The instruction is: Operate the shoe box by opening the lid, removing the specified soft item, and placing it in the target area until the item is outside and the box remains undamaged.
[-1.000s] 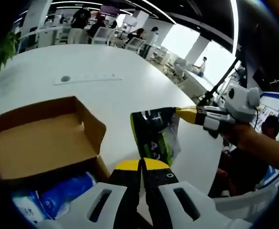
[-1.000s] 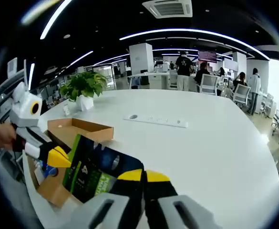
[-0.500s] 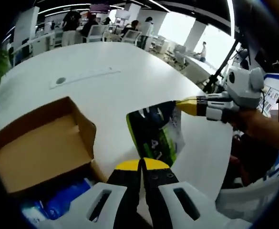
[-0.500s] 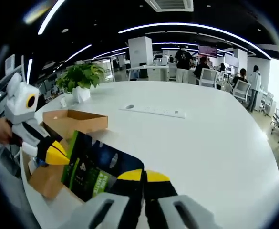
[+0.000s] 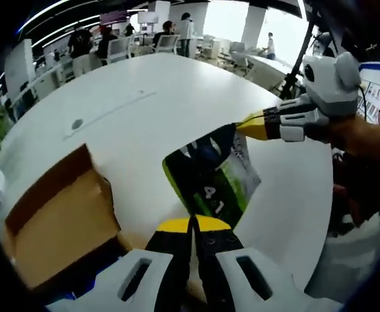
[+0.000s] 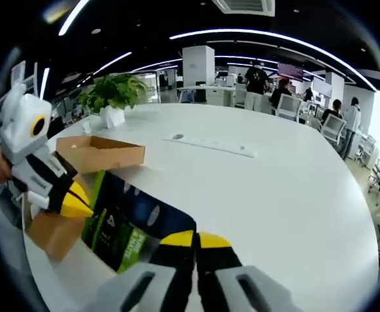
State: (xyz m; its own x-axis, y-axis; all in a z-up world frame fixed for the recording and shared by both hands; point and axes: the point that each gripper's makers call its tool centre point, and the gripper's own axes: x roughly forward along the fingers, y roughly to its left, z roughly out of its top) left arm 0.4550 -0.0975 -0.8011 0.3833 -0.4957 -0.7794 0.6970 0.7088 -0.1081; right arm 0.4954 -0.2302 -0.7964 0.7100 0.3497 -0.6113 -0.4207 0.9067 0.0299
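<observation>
White worktop (image 6: 293,195) carries our open box (image 5: 53,221) at lower left; both tools, left (image 5: 193,224) and right (image 6: 195,239), grip the pouch (image 5: 209,175) outside it (unplaced yet).

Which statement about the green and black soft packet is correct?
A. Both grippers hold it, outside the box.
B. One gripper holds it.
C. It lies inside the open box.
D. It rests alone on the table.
A: the left gripper and the right gripper each pinch an edge of the packet, beside the open box.
</observation>
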